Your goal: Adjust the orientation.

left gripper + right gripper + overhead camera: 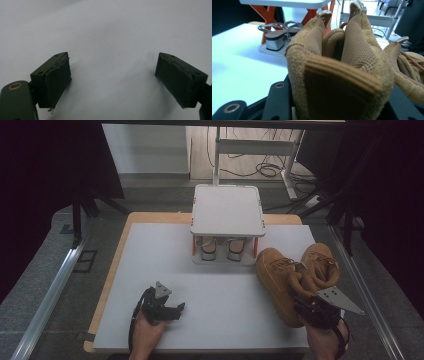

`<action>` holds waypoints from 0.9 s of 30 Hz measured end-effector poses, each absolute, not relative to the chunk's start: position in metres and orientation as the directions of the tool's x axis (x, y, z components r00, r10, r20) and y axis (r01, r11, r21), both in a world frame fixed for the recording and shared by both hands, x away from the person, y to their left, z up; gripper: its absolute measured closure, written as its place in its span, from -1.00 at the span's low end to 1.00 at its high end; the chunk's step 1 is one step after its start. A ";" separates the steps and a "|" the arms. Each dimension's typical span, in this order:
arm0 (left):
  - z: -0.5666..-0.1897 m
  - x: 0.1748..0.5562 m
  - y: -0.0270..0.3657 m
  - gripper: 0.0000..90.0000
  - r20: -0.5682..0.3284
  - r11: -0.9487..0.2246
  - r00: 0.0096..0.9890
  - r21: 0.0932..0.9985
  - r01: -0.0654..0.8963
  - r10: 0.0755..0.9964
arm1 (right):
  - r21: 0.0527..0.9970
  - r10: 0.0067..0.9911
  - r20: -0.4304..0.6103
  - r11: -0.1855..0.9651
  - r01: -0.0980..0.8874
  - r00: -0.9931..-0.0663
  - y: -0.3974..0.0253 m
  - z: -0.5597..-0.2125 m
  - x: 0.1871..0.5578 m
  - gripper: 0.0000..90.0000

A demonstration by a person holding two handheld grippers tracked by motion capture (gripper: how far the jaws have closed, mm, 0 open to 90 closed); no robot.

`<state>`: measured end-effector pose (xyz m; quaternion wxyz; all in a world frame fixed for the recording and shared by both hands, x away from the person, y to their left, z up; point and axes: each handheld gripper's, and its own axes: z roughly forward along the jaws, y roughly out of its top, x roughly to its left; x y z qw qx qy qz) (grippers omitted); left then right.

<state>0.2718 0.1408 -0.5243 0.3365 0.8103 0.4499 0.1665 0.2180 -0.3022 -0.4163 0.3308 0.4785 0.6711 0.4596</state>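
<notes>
Two tan suede boots stand at the right of the white table (165, 260). My right gripper (313, 308) is shut on the heel collar of the nearer boot (274, 270), at its back end. In the right gripper view that boot's (352, 50) padded collar is squeezed between the black jaws of the right gripper (337, 100). The second boot (321, 262) lies just to the right, touching the first; its laces show on the second boot (409, 72). My left gripper (177, 310) rests low at the front left, open, with bare table between the jaws of the left gripper (112, 72).
A small white shelf (227, 210) on orange legs stands at the middle back of the table. A pair of light heeled shoes (220, 249) sits under it, also seen as shoes (274, 40) in the right gripper view. Metal rails run along both table sides.
</notes>
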 end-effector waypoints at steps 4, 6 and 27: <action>-0.524 0.272 0.141 -0.71 -0.033 -0.369 0.540 0.695 0.617 0.841 | 0.938 0.941 0.005 0.113 0.327 -0.339 -0.304 -0.411 0.213 0.14; -0.524 0.272 0.141 -0.71 -0.033 -0.369 0.540 0.695 0.617 0.841 | 0.940 0.939 0.009 0.109 0.323 -0.344 -0.304 -0.408 0.210 0.14; -0.525 0.272 0.141 -0.71 -0.036 -0.364 0.537 0.698 0.617 0.843 | 0.960 0.913 0.011 0.104 0.259 -0.407 -0.308 -0.376 0.192 0.14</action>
